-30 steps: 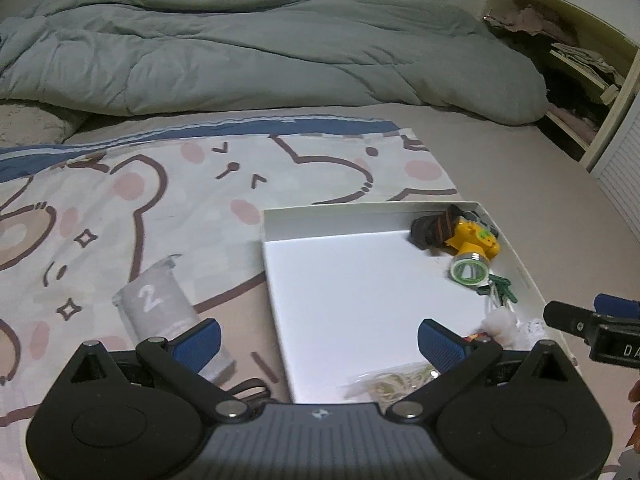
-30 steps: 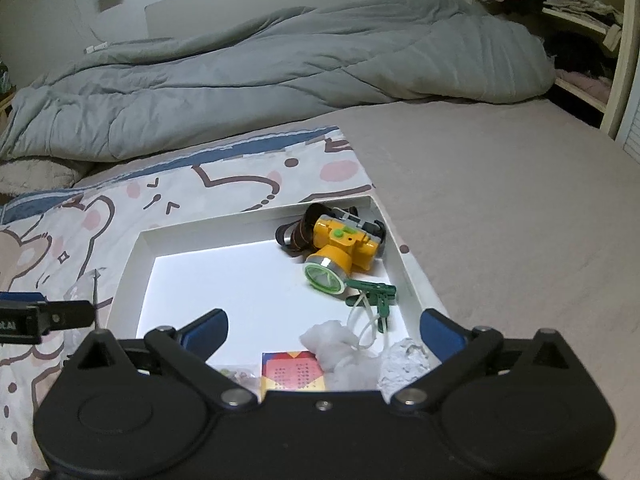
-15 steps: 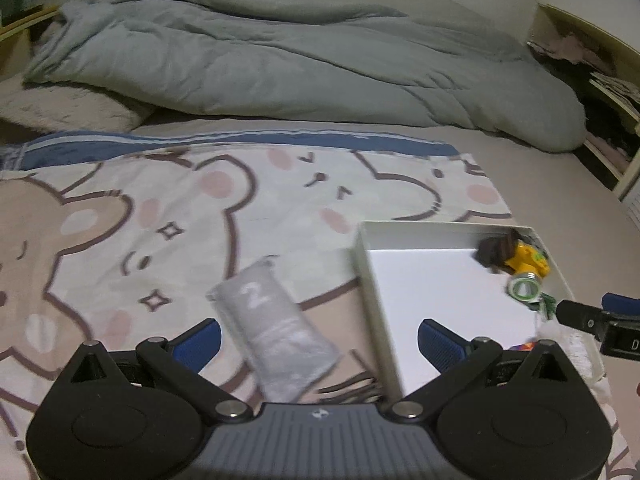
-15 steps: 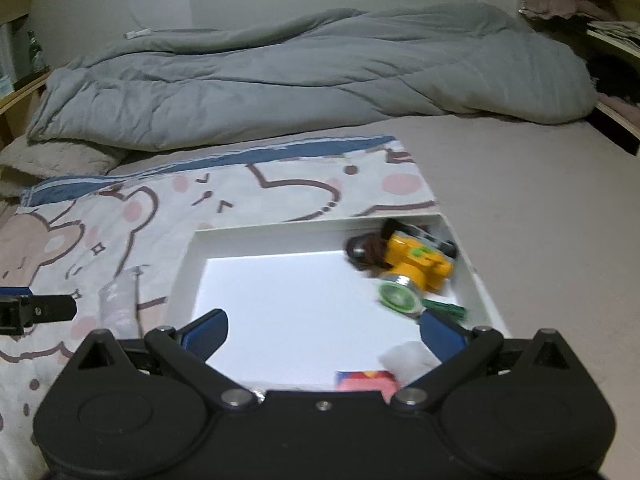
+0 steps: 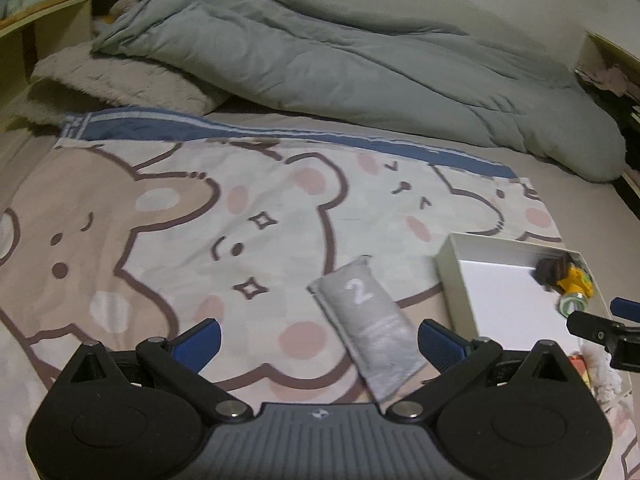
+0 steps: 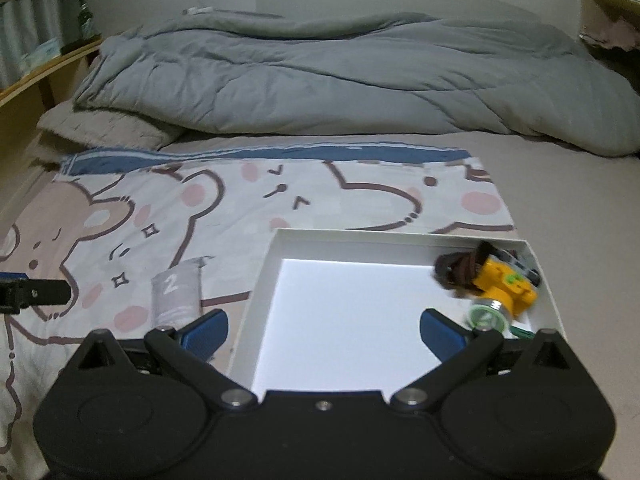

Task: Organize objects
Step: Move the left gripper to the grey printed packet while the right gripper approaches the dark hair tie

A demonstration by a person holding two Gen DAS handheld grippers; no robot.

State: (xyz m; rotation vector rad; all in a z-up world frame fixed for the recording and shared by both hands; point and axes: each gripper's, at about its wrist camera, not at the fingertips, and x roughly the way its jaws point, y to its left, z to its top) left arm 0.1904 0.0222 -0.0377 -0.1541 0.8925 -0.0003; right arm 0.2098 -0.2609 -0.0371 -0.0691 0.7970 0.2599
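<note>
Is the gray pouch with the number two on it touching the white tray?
Apart. In the left wrist view, a strip of bear-print blanket shows between the gray pouch and the white tray wall.

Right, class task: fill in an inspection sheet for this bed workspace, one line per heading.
Surface: bear-print blanket spread on the bed.
Job's things: grey pouch marked 2 lying on the blanket beside the white tray; yellow headlamp in the tray's far right corner.
Clutter: nothing seen.
Grippers: left hand-held gripper open, empty; right hand-held gripper open, empty.
Cables: nothing seen.
Surroundings: grey duvet, wooden shelf.
</note>
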